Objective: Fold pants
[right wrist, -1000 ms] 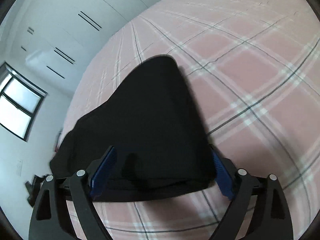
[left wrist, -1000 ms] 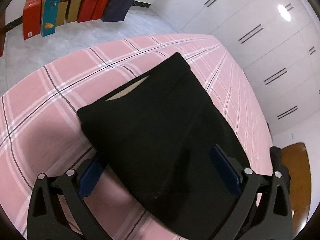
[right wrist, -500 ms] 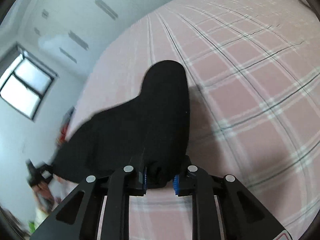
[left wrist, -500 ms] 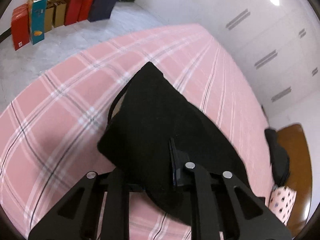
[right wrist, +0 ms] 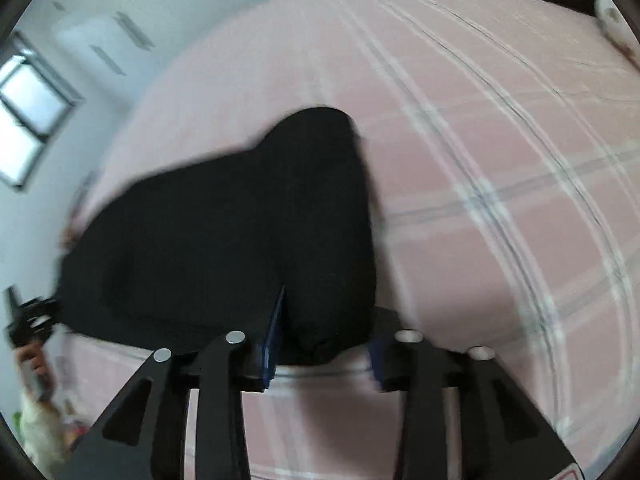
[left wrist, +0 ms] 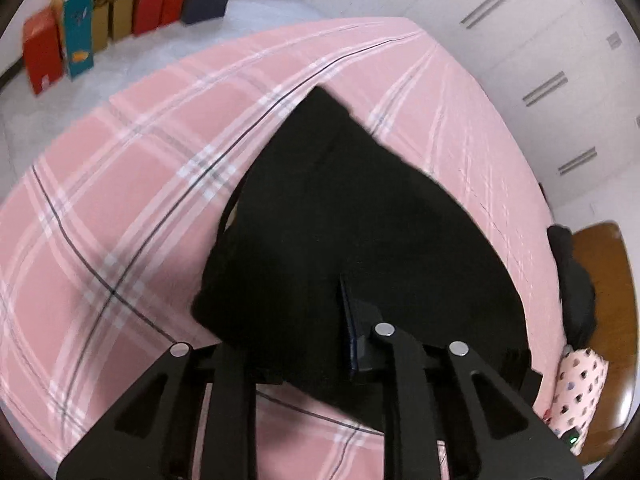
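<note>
- Mostly hidden: left gripper (left wrist: 304, 344) jaws are buried in black pants (left wrist: 360, 240); only one blue pad shows, jaws clamped on the cloth.
- Right gripper (right wrist: 324, 340) view is motion-blurred; its jaws are slightly apart with the near pants edge bunched between them, grip cannot be told.
- Pants lie on the pink plaid bed (left wrist: 120, 200), one piece, near edge at both grippers.
- Far left on the floor: about seven gift bags (left wrist: 120, 12), contents unreadable.
- Right edge: dotted pouch (left wrist: 580, 384) partly cut off, beside another dark garment (left wrist: 572, 280).
</note>
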`<state>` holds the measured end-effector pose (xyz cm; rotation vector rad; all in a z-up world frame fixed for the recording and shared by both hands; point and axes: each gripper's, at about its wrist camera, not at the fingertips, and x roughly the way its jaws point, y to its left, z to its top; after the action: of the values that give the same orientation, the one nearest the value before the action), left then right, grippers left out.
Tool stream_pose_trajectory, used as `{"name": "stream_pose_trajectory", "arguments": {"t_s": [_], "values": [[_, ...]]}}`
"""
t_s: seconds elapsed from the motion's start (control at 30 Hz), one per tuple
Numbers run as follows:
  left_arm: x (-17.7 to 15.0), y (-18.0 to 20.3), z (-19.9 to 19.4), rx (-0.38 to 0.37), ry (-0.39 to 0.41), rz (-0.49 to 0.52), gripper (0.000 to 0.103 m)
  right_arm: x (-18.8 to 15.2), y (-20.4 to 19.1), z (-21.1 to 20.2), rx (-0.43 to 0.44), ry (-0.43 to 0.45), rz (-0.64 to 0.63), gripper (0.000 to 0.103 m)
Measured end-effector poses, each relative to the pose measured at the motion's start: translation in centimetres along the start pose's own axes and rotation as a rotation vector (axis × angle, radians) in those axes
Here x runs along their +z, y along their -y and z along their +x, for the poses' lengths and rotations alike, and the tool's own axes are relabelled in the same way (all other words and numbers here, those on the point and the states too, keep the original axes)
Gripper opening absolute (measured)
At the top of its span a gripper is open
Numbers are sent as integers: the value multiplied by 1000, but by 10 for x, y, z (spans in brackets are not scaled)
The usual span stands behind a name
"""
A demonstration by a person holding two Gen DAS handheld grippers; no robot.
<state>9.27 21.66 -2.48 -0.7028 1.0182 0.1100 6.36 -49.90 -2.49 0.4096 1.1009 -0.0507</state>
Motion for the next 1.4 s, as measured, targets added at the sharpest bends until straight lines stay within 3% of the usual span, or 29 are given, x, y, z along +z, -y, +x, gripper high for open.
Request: {"name": "stream_pose_trajectory", "arguments": {"t_s": [0.07,0.13,0.23,0.33,0.4,0.6,0.63,0.7,0.83,0.97,1.07,1.1,1.17,1.27,1.3,1.33,1.37,1.4], "values": [[5,-10,1,-32,-1,-28,25,-6,-27,-19,-93,114,-67,45],[6,-14,1,-53,-3,-39,32,-12,-69,-31,-134,202,-170,68],[11,-17,4,-69,-4,-53,40,-20,-131,-26,-112,245,-307,75],[14,-22,3,-119,-10,-93,46,-32,-167,-26,-178,341,-472,75],[12,-26,3,-136,-18,-106,46,-28,-163,-27,-257,361,-484,75],[9,-22,3,-146,-14,-62,46,-26,-73,-63,-488,358,-263,75],[7,-20,2,-135,-7,-51,46,-27,-75,-72,-451,371,-251,75],[6,-18,3,-124,3,-49,47,-39,-90,-84,-294,356,-273,76],[6,-14,4,-103,14,-59,49,-47,-189,-36,-10,205,-493,76],[9,-16,5,-111,-1,-72,50,-66,-242,27,-31,109,-614,71],[13,-19,7,-139,-15,-74,52,-67,-237,51,-26,112,-575,46],[14,-20,8,-145,-18,-70,52,-63,-232,51,-16,120,-551,19],[13,-20,8,-146,-17,-56,52,-51,-238,41,49,125,-483,17],[11,-18,7,-137,-7,-41,53,-44,-263,29,97,139,-514,17],[10,-17,7,-135,-3,-42,53,-48,-267,35,113,114,-520,20],[10,-17,7,-134,0,-47,53,-47,-268,49,121,81,-526,30],[10,-18,7,-135,2,-54,53,-50,-270,61,111,65,-541,32],[10,-18,7,-136,3,-62,52,-52,-270,59,110,96,-548,35]]}}
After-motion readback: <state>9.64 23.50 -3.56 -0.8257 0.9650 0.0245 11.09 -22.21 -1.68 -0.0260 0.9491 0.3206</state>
